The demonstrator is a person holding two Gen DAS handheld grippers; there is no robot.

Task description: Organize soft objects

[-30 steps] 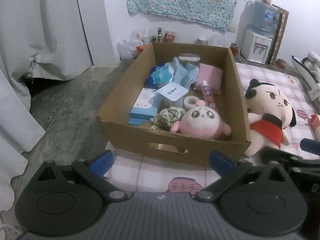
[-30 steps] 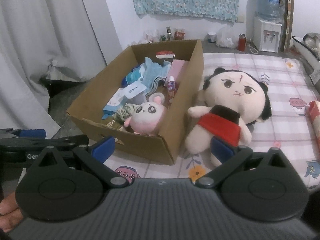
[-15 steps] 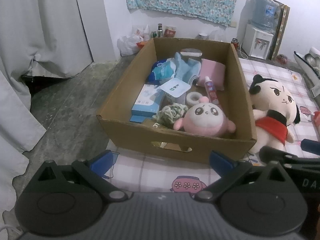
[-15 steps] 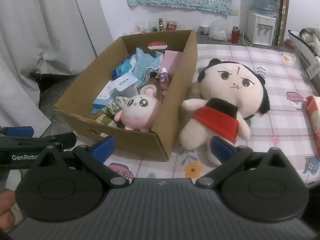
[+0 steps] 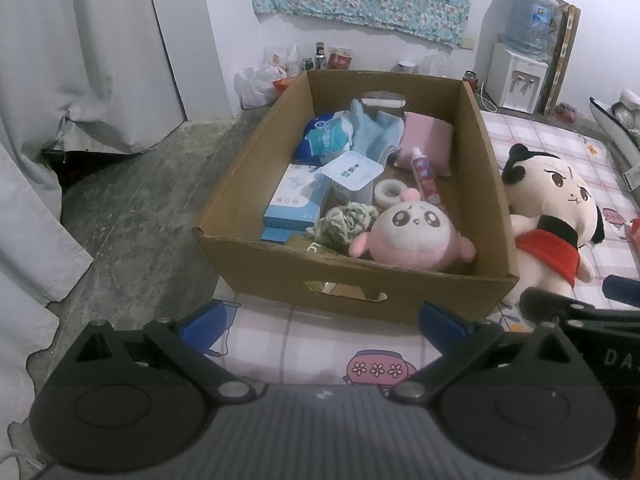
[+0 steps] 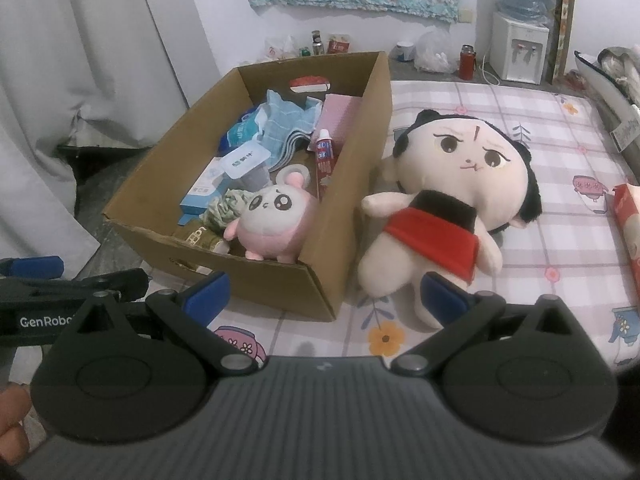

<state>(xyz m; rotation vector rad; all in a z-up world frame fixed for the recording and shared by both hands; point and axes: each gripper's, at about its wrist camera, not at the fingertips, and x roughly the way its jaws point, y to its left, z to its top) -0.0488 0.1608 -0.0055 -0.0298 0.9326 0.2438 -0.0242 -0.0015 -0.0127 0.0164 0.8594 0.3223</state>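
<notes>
A cardboard box (image 5: pixel 344 284) (image 6: pixel 344 184) stands on the checked mattress. In it lie a round pink plush (image 5: pixel 412 236) (image 6: pixel 276 216), a small pink pillow (image 5: pixel 426 140), a blue cloth (image 5: pixel 372 132), a green-white scrunchy ball (image 5: pixel 344 220), blue packets, a tape roll and a tube. A big doll plush with black hair and red skirt (image 5: pixel 556 208) (image 6: pixel 452 184) lies on the mattress right of the box. My left gripper (image 5: pixel 324 320) is open and empty before the box's near wall. My right gripper (image 6: pixel 324 294) is open and empty, near the box's corner and the doll's legs.
A checked mattress (image 6: pixel 560 128) runs to the right; concrete floor (image 5: pixel 132 208) and white curtains (image 5: pixel 80 60) are to the left. A water dispenser (image 5: pixel 516 76), bags and bottles stand by the back wall. A red-orange pack (image 6: pixel 628 224) lies at the mattress's right edge.
Both grippers have risen and tilted so the box and doll sit lower and closer in view. Nothing was picked up or moved; both jaws stay open.
</notes>
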